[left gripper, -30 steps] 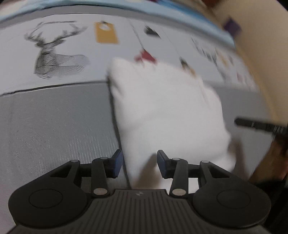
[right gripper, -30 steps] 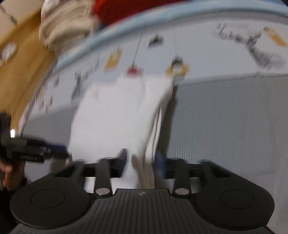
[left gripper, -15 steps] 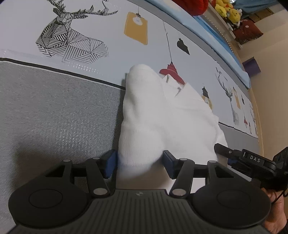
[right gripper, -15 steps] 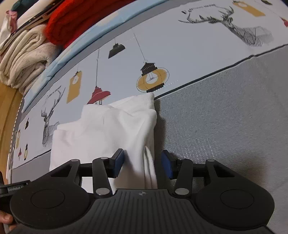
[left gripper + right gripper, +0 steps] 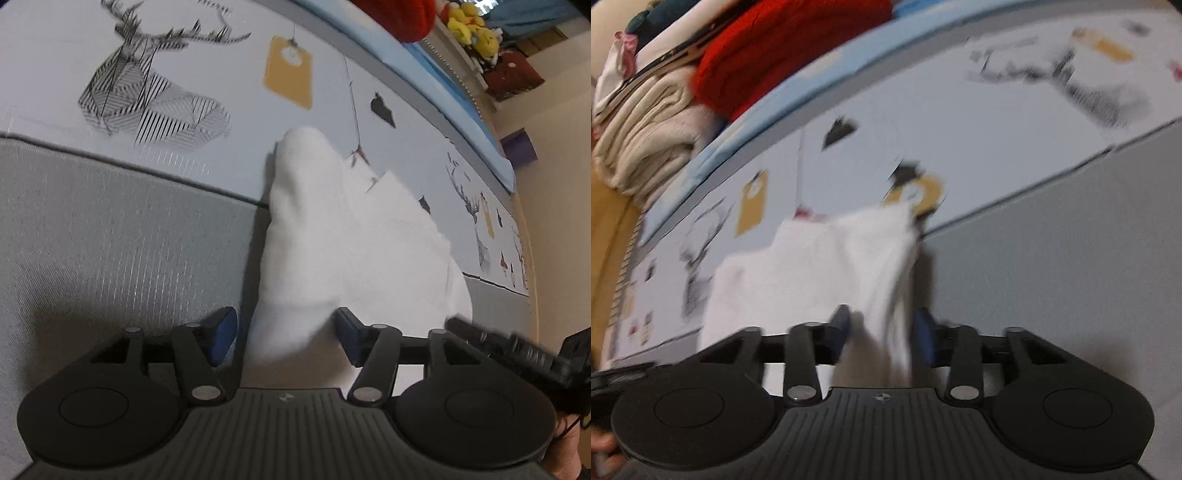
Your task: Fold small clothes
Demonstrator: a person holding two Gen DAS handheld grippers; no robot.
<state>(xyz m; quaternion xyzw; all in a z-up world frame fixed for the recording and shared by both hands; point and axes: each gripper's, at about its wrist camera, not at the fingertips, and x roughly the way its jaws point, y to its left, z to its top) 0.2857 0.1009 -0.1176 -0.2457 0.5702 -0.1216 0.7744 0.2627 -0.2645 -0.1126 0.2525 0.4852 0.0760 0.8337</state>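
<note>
Left-wrist view: the white garment [image 5: 354, 236] occupies the centre of the frame, lying on the printed bedspread [image 5: 92, 229] across the line where the grey panel meets the pale panel with deer and lamp motifs. Its near edge sits between the jaws of the left gripper [image 5: 286, 332] at lower centre. The jaws are opening, and a visible gap separates each blue pad from the cloth, so the garment is released on this side. The left border of the garment forms a thick rounded roll, which suggests a fold already laid over. The right gripper [image 5: 517, 350] enters at the lower right edge of the frame, beside the garment's right corner.

Right-wrist view (motion-blurred): the same garment [image 5: 820, 273] lies at centre left, with its layered right edge running down between the jaws of the right gripper [image 5: 882, 328]. These jaws are also opening; the cloth is between them, but blur prevents a firm reading of whether the pads touch it. A stack of folded textiles [image 5: 713, 81] in cream and red fills the upper left.

Progress, as a judgement: the garment appears doubled at least once and set down, with both tools letting go. Remaining work probably includes flattening the bulging roll, possibly a further fold, and any other pieces not shown here
</note>
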